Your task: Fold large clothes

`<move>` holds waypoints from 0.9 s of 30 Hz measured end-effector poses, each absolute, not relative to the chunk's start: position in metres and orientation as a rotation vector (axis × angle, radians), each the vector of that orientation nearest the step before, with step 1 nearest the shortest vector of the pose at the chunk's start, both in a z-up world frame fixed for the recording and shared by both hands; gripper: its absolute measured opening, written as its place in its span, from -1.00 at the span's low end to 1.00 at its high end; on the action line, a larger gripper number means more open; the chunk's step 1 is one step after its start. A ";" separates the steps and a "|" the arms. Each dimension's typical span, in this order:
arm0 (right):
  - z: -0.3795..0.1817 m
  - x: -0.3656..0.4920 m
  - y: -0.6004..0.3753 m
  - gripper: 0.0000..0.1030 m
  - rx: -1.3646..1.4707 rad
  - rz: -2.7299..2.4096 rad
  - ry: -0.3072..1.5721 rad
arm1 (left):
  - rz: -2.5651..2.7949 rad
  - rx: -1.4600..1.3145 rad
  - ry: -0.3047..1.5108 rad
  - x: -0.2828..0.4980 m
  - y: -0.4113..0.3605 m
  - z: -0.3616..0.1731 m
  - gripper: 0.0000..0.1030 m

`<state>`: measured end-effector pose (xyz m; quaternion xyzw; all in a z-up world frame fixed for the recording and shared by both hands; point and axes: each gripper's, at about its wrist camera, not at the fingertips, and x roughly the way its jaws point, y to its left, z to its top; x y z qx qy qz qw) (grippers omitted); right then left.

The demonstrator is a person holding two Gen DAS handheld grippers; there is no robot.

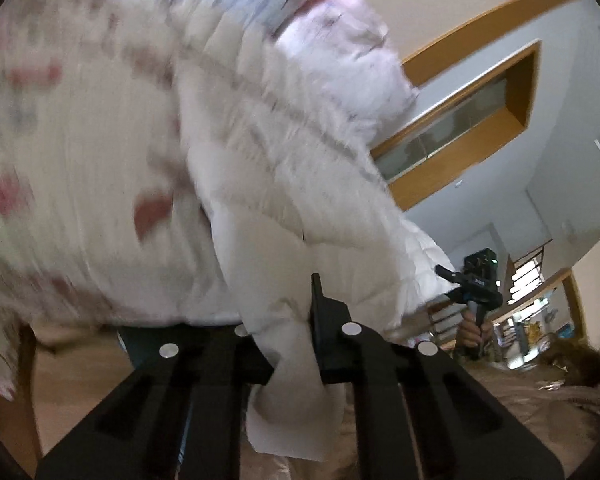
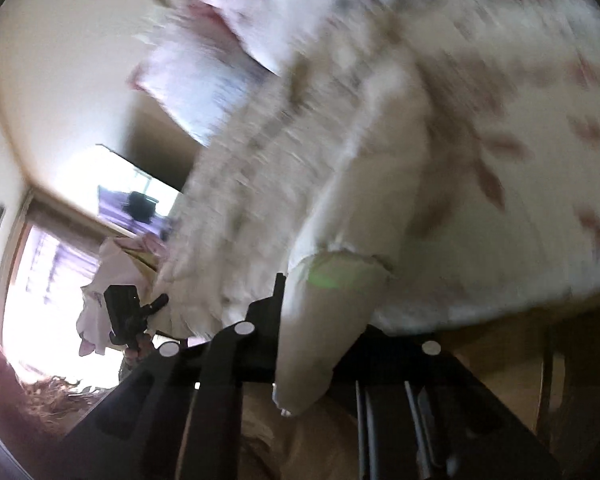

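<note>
Aloft, garment (image 1: 180,140) in both grippers' jaws

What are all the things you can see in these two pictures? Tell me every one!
Garment: one, white with blurry pink and red marks, held up in the air and filling most of both views.
Window: one, very bright, low on the left of the right wrist view.
Wooden trim: tan-orange frames on the wall, upper right of the left wrist view.
Bedding: brownish, low on the right of the left wrist view.
Left gripper: one, black, shut on a white edge of the garment.
Right gripper: one, black, shut on another white edge.
Hand: one, holding the right gripper's handle, seen from the left wrist view.
</note>
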<state>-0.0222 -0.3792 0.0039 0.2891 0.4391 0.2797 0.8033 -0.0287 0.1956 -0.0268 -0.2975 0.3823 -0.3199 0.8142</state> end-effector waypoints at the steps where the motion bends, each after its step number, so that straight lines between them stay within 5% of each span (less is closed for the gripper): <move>1: 0.017 -0.022 -0.376 -0.74 0.604 0.600 0.885 | -0.673 -0.623 0.786 -0.028 0.198 -0.017 -0.80; 13: 0.104 0.024 -0.354 -0.74 0.390 0.264 0.459 | -0.438 -0.495 0.552 0.039 0.205 0.066 -0.80; 27: 0.120 0.143 -0.326 -0.73 0.295 0.112 0.369 | -0.344 -0.570 0.550 0.179 0.213 0.088 -0.81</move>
